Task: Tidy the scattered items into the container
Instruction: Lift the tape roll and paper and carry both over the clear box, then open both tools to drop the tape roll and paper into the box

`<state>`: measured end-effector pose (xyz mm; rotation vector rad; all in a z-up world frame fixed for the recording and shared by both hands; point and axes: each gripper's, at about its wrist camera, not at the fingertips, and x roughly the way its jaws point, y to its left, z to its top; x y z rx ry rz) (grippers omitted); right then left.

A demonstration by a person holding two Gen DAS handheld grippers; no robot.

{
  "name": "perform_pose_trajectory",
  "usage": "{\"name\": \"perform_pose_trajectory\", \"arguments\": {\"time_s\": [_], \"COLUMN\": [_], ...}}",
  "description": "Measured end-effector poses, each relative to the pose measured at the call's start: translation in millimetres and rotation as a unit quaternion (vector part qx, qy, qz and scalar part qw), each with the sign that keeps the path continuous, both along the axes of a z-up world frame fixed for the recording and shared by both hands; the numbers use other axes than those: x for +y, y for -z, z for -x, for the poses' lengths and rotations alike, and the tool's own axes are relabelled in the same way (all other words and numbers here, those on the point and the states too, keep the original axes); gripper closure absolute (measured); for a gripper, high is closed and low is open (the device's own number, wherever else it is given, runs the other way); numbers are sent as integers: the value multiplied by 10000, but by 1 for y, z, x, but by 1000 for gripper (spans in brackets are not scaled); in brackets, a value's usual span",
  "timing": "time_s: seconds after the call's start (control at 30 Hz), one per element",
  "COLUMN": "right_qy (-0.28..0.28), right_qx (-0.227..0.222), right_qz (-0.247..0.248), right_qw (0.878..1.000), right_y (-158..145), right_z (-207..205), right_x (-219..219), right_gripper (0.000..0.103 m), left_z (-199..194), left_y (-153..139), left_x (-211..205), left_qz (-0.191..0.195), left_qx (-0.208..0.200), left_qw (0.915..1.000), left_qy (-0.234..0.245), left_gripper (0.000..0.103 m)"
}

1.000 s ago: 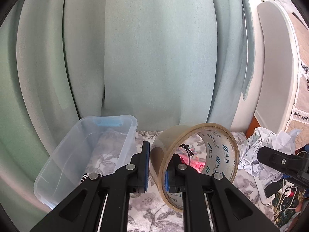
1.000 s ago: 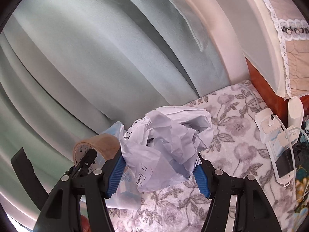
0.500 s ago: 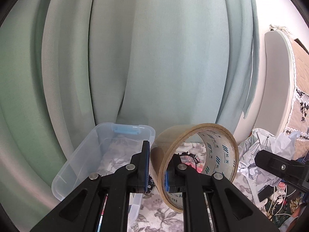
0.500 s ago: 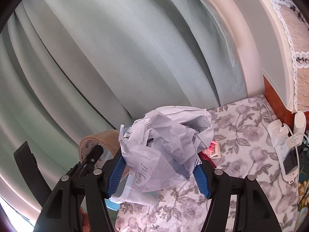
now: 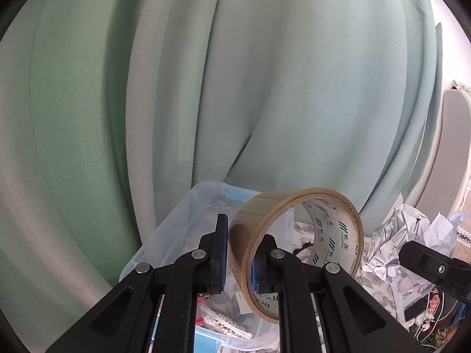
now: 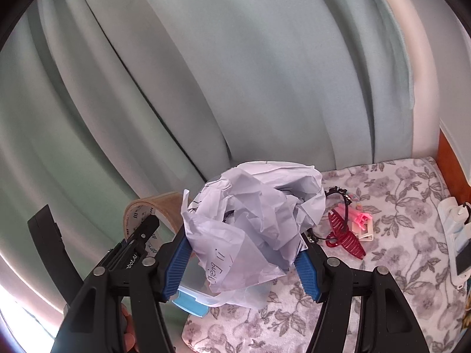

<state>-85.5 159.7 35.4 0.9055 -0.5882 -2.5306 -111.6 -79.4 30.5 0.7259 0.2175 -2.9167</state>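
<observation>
- The roll of tape is hanging upright from the left gripper, clear brown film wound on a white core printed with dark blue marks; one finger is sitting outside the ring and the other inside it, so the narrowly set jaws are pinching the ring's wall.
- The crumpled paper ball is bulging up between the blue pads of the right gripper, pale lilac-white, heavily creased, with handwriting showing on a flap near the bottom; the jaws are standing fairly wide and pressing on its two sides.
- The clear plastic container is lying directly beneath and ahead of the left gripper's tips, its rim translucent with a blue latch at the far end; small items, among them a string of white beads, are lying inside, below the tape.
- In the right wrist view a corner of the container with a blue latch is showing just under the paper ball, and the tape with the left gripper's finger is sitting to the left of the right gripper.
- To the right of the right gripper's tips, a dark red hair claw, a black headband and a pink clip are lying close together on the floral cloth.
- Further right, white chargers are lying at the cloth's edge.
- Pale green curtains are hanging behind everything.
- In the left wrist view the paper ball and a right gripper finger are appearing to the right of the tape.
</observation>
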Motion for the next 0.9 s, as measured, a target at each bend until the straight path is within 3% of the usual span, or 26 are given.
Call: {"name": "perform_pose_trajectory", "arguments": {"time_s": [0.43, 0.9], "right_qy": [-568, -910], "right_qx": [-314, -832], "right_qz": [-393, -768], "right_qw": [9971, 9894], "right_y": [21, 62], "right_z": [27, 60], "right_x": [-74, -120], "right_gripper": [35, 33], "left_z": [26, 69], "left_y": [34, 76], "left_x": [-74, -114], "left_qz": [-394, -655], "left_qx": [-324, -774], "left_qw": [9973, 9925], "left_qy": [-534, -689], "left_gripper": [91, 90]}}
